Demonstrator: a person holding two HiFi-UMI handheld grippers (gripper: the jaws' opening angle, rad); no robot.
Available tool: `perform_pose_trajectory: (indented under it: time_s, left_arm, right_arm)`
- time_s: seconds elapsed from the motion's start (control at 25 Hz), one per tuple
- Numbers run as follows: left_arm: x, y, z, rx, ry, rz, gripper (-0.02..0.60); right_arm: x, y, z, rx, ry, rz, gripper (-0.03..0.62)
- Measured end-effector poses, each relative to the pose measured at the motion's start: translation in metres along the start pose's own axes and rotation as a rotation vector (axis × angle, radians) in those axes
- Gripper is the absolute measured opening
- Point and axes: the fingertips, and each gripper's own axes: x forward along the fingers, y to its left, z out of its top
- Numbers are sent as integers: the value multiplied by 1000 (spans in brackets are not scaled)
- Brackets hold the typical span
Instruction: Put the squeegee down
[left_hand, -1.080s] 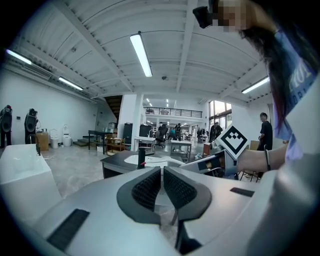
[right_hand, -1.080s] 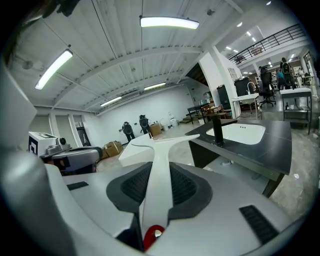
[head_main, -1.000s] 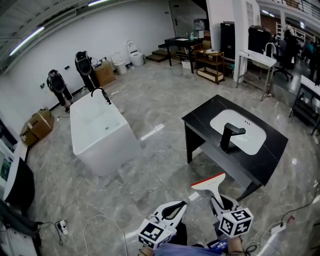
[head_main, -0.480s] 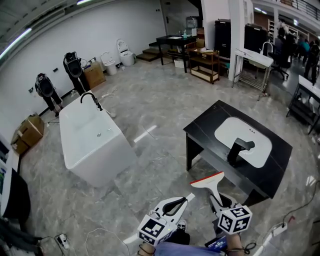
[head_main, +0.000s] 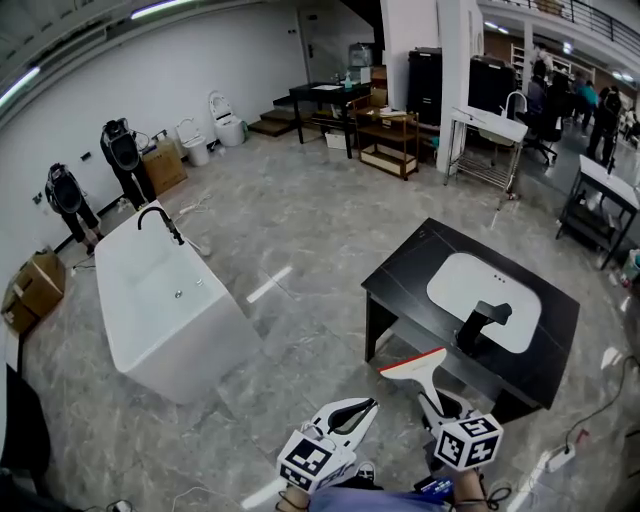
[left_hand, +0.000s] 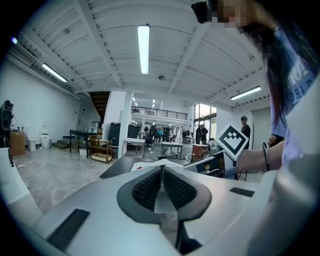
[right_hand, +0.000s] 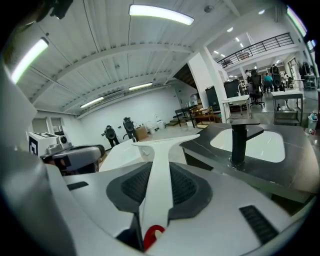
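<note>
Right gripper (right_hand: 159, 172): clenched on white handle of squeegee (right_hand: 161, 142), red-edged blade forward, held in air over floor, just short of near edge of black counter (head_main: 420, 262). Left gripper (left_hand: 161, 172): pinched closed, nothing between pads, level beside right one. Step in hand, judged: carrying squeegee toward put-down spot. Next: reach over counter's bare left corner, clear of faucet (head_main: 482, 322) and basin, lower until flat, then release.

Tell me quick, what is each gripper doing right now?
Left gripper: closed, empty.
Right gripper: closed on the squeegee.
</note>
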Motion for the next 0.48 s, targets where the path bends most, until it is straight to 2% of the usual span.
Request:
perform_pose_trajectory:
  time_s: [0.16, 0.48]
  left_arm:
    - [7, 10, 3, 1, -13, -41, 26]
    - [24, 20, 0, -6, 0, -72, 26]
  right_arm:
    - [10, 0, 6, 3, 2, -21, 101]
    - [19, -11, 10, 31, 0, -41, 101]
